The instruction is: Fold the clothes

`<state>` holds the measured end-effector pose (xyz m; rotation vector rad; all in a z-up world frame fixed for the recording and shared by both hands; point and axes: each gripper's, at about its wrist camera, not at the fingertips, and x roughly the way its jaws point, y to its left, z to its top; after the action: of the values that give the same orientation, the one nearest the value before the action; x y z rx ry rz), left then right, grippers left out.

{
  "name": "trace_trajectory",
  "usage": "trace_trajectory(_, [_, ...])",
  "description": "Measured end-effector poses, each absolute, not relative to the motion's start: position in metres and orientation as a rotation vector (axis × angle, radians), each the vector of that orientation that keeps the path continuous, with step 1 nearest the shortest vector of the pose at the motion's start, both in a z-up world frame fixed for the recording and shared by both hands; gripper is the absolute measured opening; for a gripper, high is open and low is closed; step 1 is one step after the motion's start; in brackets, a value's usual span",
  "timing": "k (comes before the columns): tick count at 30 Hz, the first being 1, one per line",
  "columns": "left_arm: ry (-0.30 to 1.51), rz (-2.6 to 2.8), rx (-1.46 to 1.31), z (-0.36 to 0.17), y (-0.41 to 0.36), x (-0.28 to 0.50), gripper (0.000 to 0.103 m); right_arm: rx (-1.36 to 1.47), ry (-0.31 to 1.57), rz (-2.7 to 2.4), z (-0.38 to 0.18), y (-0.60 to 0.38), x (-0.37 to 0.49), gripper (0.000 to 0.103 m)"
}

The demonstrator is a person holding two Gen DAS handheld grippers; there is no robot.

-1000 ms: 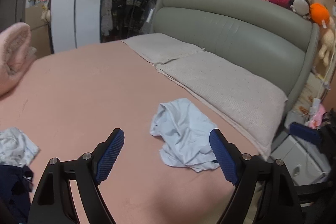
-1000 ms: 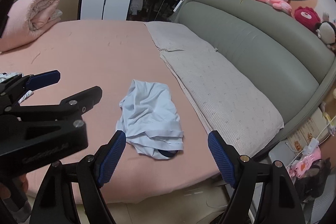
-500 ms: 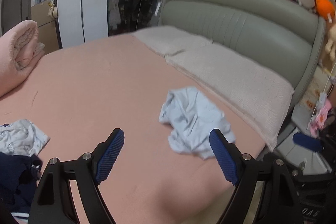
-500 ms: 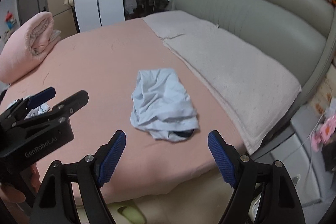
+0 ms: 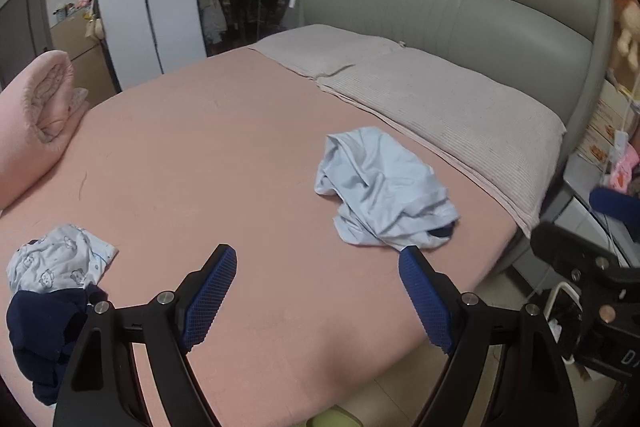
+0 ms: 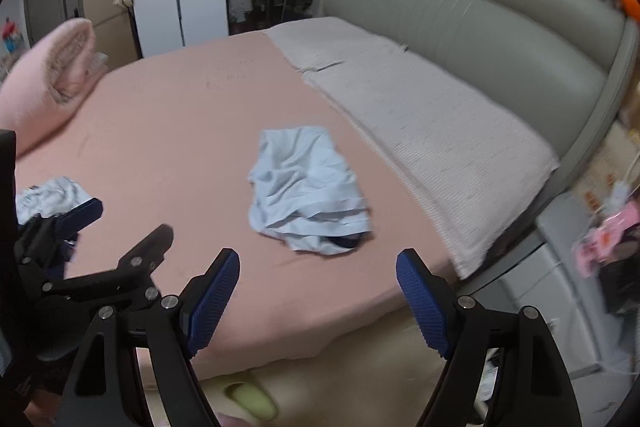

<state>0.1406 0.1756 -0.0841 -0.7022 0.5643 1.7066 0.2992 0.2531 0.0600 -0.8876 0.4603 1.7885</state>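
- Crumpled pale-blue cotton garment (image 5: 382,189) lies in a loose heap on the pink bed sheet (image 5: 208,163), toward the bed's near edge and just short of the grey ribbed pillow strip (image 5: 452,107) along the headboard side; a dark lining shows at its near end
- Its long axis runs from the near edge away toward the middle of the bed, roughly along the line both tools point
- Left gripper (image 5: 318,293), blue ribbed pads spread wide with nothing between them, hangs over the near edge; the garment sits ahead and to its right, its near hem just beside the right-hand pad
- Right gripper (image 6: 318,293), pads likewise spread and empty, has the garment ahead and nearly centred between its fingers; I judge the right hand the better aligned of the two, though neither touches cloth
- Count: one pale-blue garment in reach; one white printed garment (image 5: 60,261) and one navy garment (image 5: 44,331) touching each other at the bed's left near edge, well apart from it; one rolled pink quilt (image 5: 38,111) at the far left; two grippers
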Motion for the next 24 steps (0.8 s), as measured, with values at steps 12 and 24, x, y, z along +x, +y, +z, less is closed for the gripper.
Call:
trace_trajectory(12, [0.568,1.678,-0.74,-0.07,0.16,0.144,0.083,-0.94,0.384,1.794,0.094,0.23,0.299,0.081])
trace_trajectory(24, [0.547,1.726,-0.719,-0.055,0.143,0.136,0.083,-0.931,0.28,1.83,0.108,0.212,0.281,0.081])
